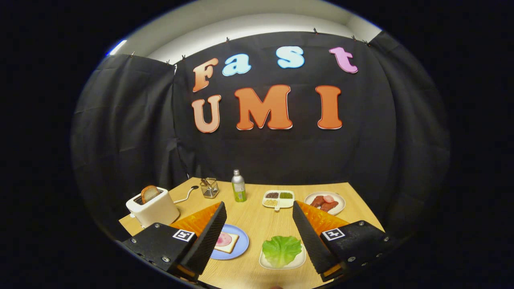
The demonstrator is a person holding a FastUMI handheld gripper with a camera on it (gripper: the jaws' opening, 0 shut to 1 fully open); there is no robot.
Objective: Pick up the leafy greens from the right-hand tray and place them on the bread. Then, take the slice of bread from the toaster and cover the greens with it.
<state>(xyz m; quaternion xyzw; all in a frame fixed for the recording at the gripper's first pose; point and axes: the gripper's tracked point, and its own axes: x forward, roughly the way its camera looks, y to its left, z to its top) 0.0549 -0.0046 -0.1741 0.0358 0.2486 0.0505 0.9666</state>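
plainly, the first step had not yet begun: the wooden table (257,224) lay spread beyond the gripper (259,230), whose fingers stood wide apart and held nothing.

the toaster (154,208) sat at the far left of the table, with the slice of bread in its slot (149,193) standing up out of the top. nearer, partly hidden behind the left finger, was the blue plate (240,245) bearing the bread (227,243), which had a pink slice of meat (223,239) lying on it. the right-hand tray (265,263) lay between the fingers, closer to the right one, and the leafy greens (282,249) rested on it untouched.

farther back stood a plate of sausage and ham (325,202), a divided dish of grains (278,199), a green bottle (238,186) and a small wire basket (209,188).

by my judgement the next move called for lowering the gripper forward and slightly right, so that the greens came between the fingers, then closing gently on the leaf's raised edge; it looked thin and floppy, so a pinch too near the tray might have slipped or dragged the tray along.
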